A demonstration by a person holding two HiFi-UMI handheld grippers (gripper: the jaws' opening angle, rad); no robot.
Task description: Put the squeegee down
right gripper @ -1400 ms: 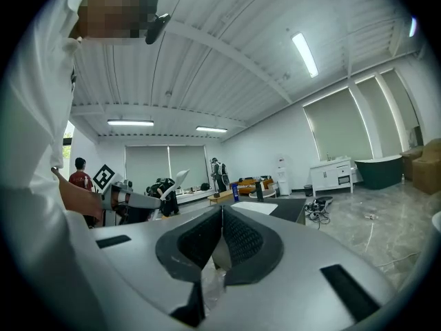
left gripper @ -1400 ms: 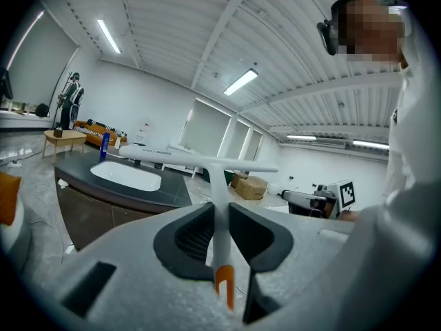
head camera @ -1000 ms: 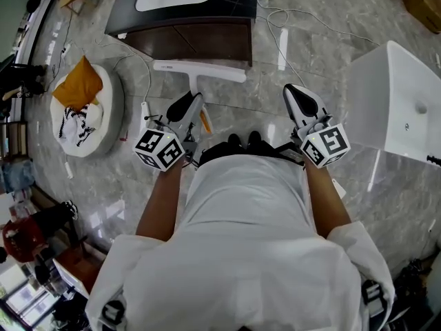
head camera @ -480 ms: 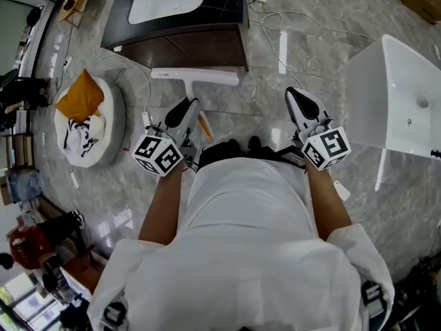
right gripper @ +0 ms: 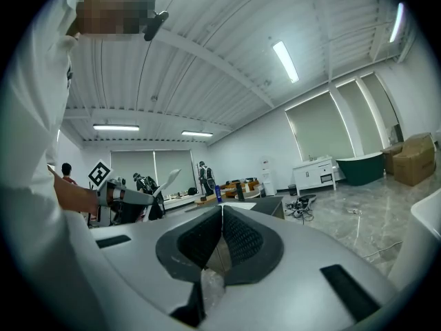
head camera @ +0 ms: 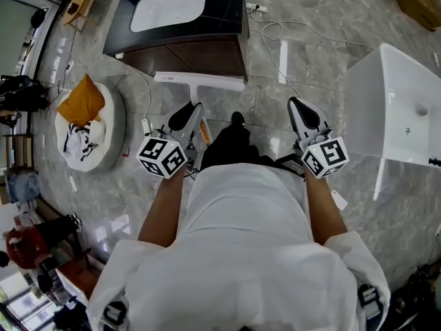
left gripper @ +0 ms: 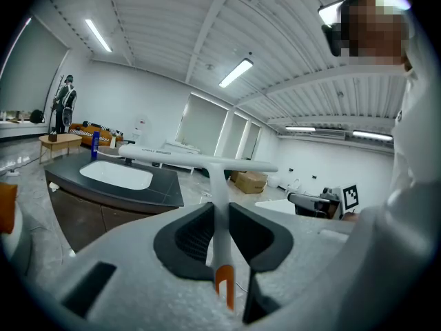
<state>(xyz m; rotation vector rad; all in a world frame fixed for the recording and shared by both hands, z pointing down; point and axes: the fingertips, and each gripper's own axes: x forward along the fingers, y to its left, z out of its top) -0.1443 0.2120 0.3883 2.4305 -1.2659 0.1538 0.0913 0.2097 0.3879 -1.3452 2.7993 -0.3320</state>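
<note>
1. My left tool (head camera: 186, 118) is clamped on the squeegee (head camera: 199, 81). The pads (left gripper: 189, 236) pinch the white shaft just above its orange end (left gripper: 224, 285).
2. The squeegee is up in the air, not resting on anything. Its handle runs out ahead of me, tipped slightly down, with the long white blade crosswise at the far end. In the head view the blade sits just in front of the dark cabinet (head camera: 207, 43) that holds a white sink (head camera: 169, 7).
3. My right tool (head camera: 303, 116) has its jaws together with nothing in them. It is held out on the other side of my body, well apart from the squeegee.
4. Step in hand, as I judge it: carrying the squeegee toward a spot. The put-down is not yet done.
5. The next move needs a landing place. It could be the grey floor (head camera: 275, 95) ahead or the cabinet top; I can't tell which is meant.
6. Then I bring the left tool low until blade and handle both rest flat, and only then spread the jaws and draw back along the handle.
7. Watch-outs: the wide blade may knock the cabinet front. There are loose cables (head camera: 275, 29) on the floor further out. Letting go high would drop it onto hard stone.
</note>
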